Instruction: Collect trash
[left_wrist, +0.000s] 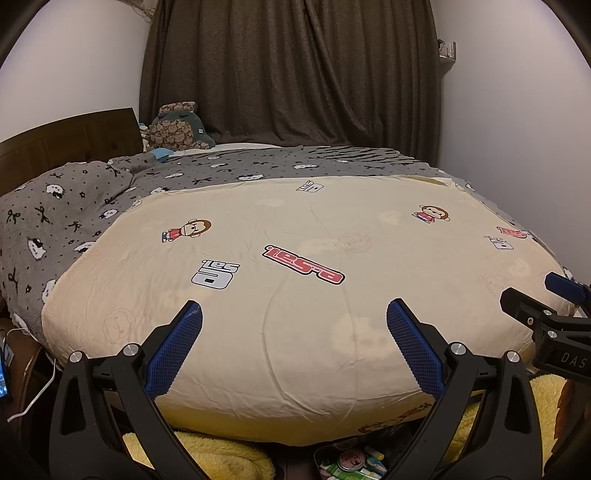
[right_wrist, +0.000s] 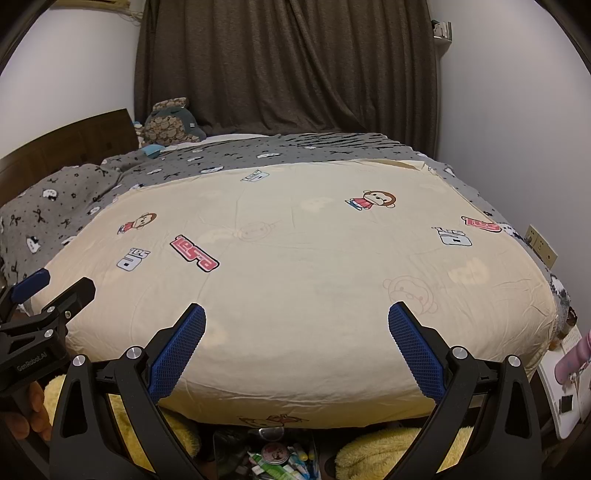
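Bedroom setting: a bed (left_wrist: 295, 369) fills both views, covered by a cream quilt (left_wrist: 295, 229) with cartoon prints, a grey patterned blanket (left_wrist: 74, 206) behind it, a dark curtain (left_wrist: 288, 74) and a wooden headboard (left_wrist: 66, 136) beyond.

Gripper state:
- Left gripper (left_wrist: 294, 314): fingers spread wide, holding nothing, poised above the near edge of the quilt.
- Right gripper (right_wrist: 296, 315): fingers likewise wide and empty. Each gripper shows at the edge of the other's view, so the 2 are side by side.

Location of trash: none is visible on the quilt. The only candidate is a cluster of small items (right_wrist: 277, 459) at the bottom of both views, below the foot of the bed, between yellow fleece cloths (right_wrist: 388, 454). It includes what looks like a round tin (right_wrist: 275, 452) and some tube-like pieces. Whether these are trash or belongings cannot be told.

Orientation: the pieces are too small and too cropped to give a direction or long axis; the tin, being round, has none.

Risks, as judgement:
1. Mistaking kept belongings for trash, caused by the ambiguous clutter.
2. Fingers catching the quilt edge or fleece on descent, since soft fabric crowds the items.
3. The 2 grippers colliding, as both aim at the same narrow spot.
4. A white cable (left_wrist: 40, 391) at the left could snag.
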